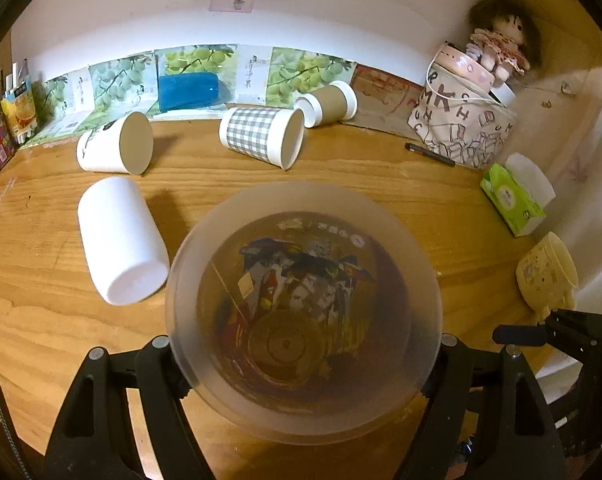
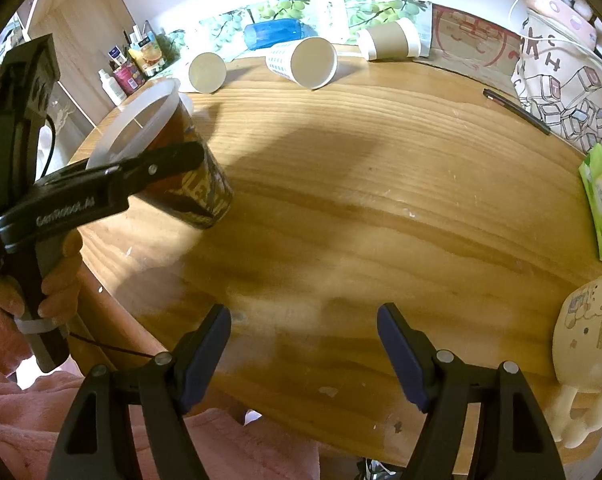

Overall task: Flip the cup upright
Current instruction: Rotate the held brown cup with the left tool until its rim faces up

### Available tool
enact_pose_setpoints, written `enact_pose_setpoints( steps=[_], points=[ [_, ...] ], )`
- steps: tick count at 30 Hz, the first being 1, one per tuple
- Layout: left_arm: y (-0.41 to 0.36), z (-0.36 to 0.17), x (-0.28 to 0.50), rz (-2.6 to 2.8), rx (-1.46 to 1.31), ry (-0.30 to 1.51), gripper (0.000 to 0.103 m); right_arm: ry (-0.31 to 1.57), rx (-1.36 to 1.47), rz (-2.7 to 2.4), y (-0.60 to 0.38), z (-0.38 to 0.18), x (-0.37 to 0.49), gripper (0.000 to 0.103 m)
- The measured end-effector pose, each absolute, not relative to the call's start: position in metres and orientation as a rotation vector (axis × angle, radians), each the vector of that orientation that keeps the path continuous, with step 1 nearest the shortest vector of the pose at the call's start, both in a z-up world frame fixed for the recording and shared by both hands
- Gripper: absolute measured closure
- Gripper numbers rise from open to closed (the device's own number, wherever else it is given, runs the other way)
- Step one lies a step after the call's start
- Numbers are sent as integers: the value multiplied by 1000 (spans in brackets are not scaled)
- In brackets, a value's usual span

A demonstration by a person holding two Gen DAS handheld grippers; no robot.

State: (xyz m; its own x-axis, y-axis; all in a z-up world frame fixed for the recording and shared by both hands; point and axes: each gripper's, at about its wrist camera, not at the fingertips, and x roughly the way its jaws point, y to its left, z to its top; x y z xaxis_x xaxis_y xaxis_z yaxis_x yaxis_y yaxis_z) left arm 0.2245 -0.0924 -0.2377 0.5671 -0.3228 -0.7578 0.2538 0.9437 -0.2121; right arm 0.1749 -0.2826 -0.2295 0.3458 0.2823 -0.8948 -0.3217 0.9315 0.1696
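Observation:
My left gripper (image 1: pixel 305 368) is shut on a clear plastic cup with a printed sleeve (image 1: pixel 301 312). I look straight down into its open mouth in the left wrist view. In the right wrist view the same cup (image 2: pixel 181 160) is held tilted, its base touching or just above the wooden table (image 2: pixel 361 200), with one left finger (image 2: pixel 157 168) across its side. My right gripper (image 2: pixel 305 344) is open and empty over the table's near edge.
Several cups lie on their sides: a plain white one (image 1: pixel 117 236), a white paper one (image 1: pixel 113 146), a grey checked one (image 1: pixel 261 136), a brown-sleeved one (image 1: pixel 329 102). A patterned bag (image 1: pixel 461 124), pen (image 1: pixel 429 154), tissue pack (image 1: pixel 513 200) and cream mug (image 1: pixel 545 276) stand at right.

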Motion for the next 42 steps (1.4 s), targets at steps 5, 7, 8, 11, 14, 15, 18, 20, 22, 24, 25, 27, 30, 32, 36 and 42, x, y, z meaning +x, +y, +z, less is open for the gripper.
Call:
enact_pose_setpoints(
  steps=[5, 7, 8, 11, 14, 15, 18, 20, 22, 24, 25, 27, 30, 32, 36, 42],
  points=[
    [-94, -237, 221, -332, -61, 921, 23, 1147, -46, 398, -280, -228, 173, 27],
    [-94, -237, 220, -329, -54, 932, 23, 1146, -50, 401, -279, -228, 172, 27],
    [-94, -237, 219, -327, -50, 936, 23, 1147, -51, 402, -279, -228, 171, 27],
    [-96, -236, 218, -329, -31, 950, 23, 1147, -52, 398, -277, -227, 169, 27],
    [-96, -236, 216, -328, -25, 955, 22, 1144, -49, 387, -277, -226, 167, 24],
    [-97, -235, 216, -333, -21, 958, 22, 1144, -47, 383, -276, -226, 167, 24],
    [-99, -231, 215, -342, 3, 953, 22, 1146, -38, 367, -277, -226, 166, 23],
    [-101, -229, 215, -342, 20, 948, 22, 1146, -35, 355, -277, -225, 165, 22],
    [-102, -225, 217, -362, 21, 953, 22, 1143, -27, 342, -276, -223, 163, 22],
    [-103, -220, 218, -376, 24, 953, 22, 1138, -23, 324, -273, -221, 162, 21],
    [-103, -217, 218, -387, 29, 950, 21, 1135, -21, 316, -272, -220, 161, 21],
    [-103, -212, 218, -408, 41, 941, 20, 1129, -14, 299, -271, -218, 161, 21],
    [-102, -204, 219, -446, 57, 928, 20, 1118, 6, 265, -266, -214, 161, 20],
    [-100, -198, 218, -474, 65, 930, 20, 1111, 22, 238, -263, -213, 160, 18],
    [-93, -188, 216, -529, 68, 911, 20, 1096, 67, 179, -254, -209, 159, 18],
    [-86, -189, 216, -571, 109, 878, 20, 1085, 117, 103, -243, -208, 153, 18]
  ],
)
